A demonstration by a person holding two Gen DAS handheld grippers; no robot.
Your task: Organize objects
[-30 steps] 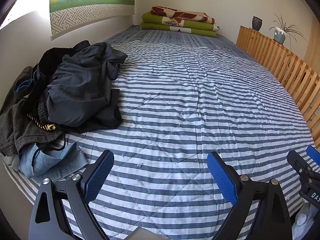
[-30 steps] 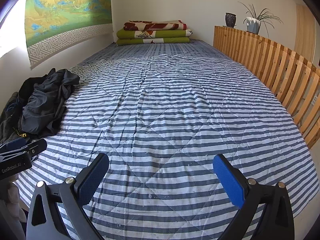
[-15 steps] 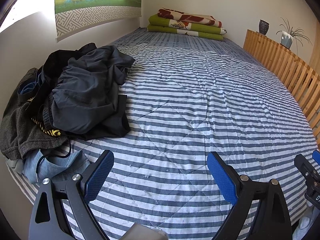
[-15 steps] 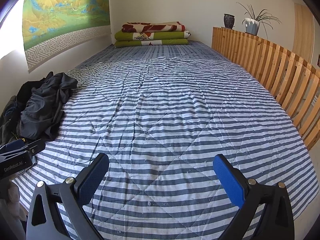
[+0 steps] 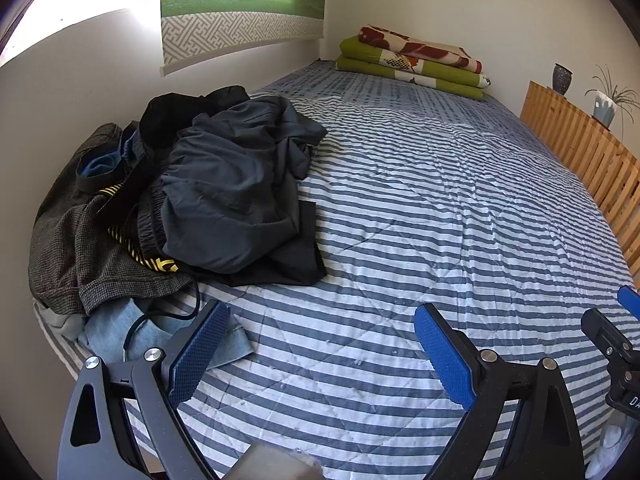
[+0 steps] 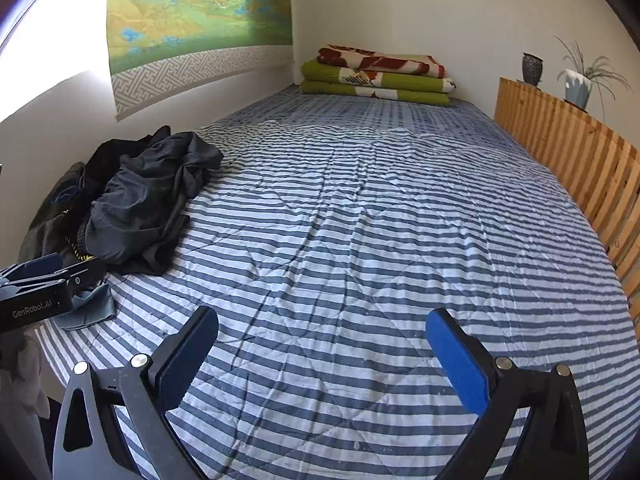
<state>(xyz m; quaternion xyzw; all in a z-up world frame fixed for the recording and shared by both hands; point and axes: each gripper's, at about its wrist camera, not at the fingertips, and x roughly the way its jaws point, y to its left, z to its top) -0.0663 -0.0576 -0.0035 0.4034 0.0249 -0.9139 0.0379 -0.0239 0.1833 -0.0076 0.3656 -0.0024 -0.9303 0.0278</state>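
Note:
A heap of clothes (image 5: 224,188) lies on the left side of the striped bed (image 5: 440,208), against the wall: a dark grey garment on top, a black one, a tweed-grey one (image 5: 68,240) and a light blue one (image 5: 116,328) at the near corner. The heap also shows in the right wrist view (image 6: 140,204). My left gripper (image 5: 320,344) is open and empty above the near edge of the bed, just right of the heap. My right gripper (image 6: 322,344) is open and empty over the bare near middle of the bed.
Folded green and red blankets (image 5: 412,62) are stacked at the far end of the bed. A wooden slatted rail (image 5: 592,160) runs along the right side, with a vase (image 5: 562,78) and a potted plant (image 5: 606,104) behind it. A landscape scroll (image 6: 200,28) hangs on the left wall.
Both grippers have turned a little to the left, so the clothes heap sits nearer the middle of each view. Both stay open and empty.

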